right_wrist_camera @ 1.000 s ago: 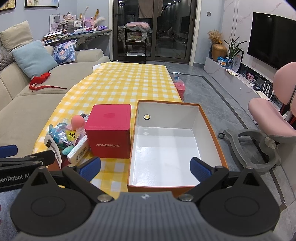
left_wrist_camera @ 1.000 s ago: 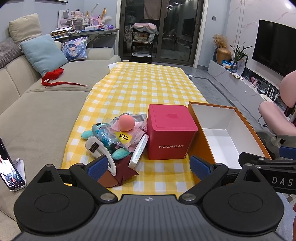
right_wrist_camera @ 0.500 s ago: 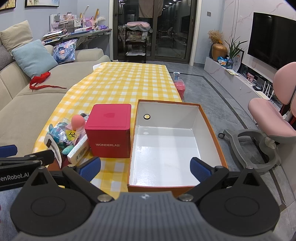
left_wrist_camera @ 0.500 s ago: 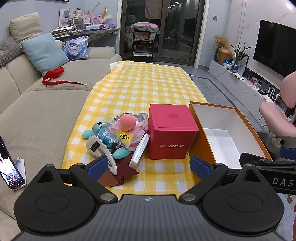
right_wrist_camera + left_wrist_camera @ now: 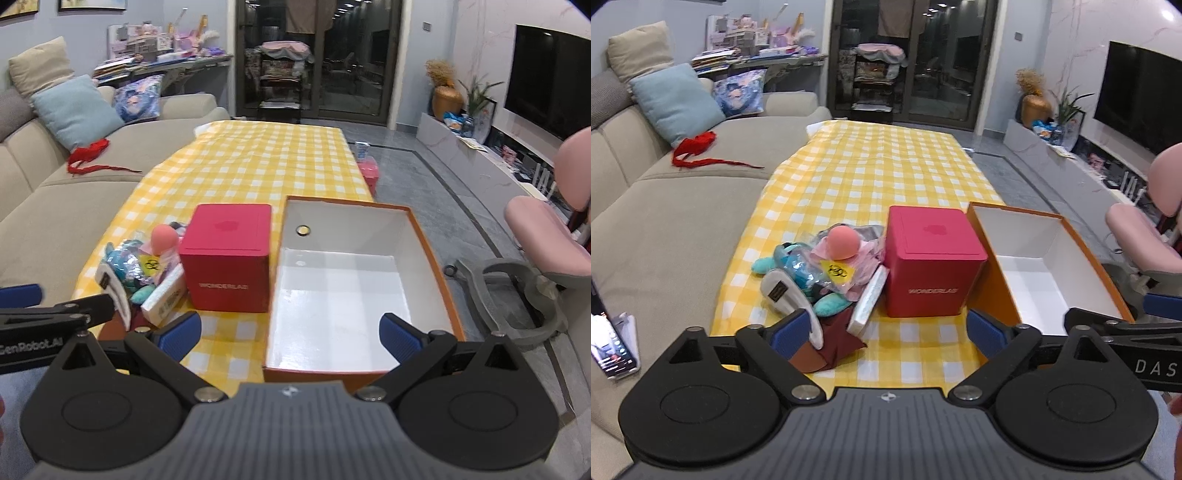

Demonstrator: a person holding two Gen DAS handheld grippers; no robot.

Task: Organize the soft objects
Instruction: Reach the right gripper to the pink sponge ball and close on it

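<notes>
Left gripper [image 5: 890, 334]: black plastic arms, 2 round discs, silver screws, ribbed grey housing w/ small logo, blue ribbed fingertips [image 5: 984, 332]. Right gripper [image 5: 290, 334]: same build; white "DAS" lettering at right edge of left view, "GenRobot.AI" at left edge of right view.

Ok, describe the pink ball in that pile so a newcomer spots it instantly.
On the yellow checked tablecloth, find the red Wonderlab box; the soft pile lies just left of it. The ball sits on top: round, plain coral pink, unlike the teal plush beneath.

Checked table [image 5: 879, 177] carries soft pile [image 5: 820, 273], red box [image 5: 932, 262], orange box [image 5: 436, 258].
</notes>
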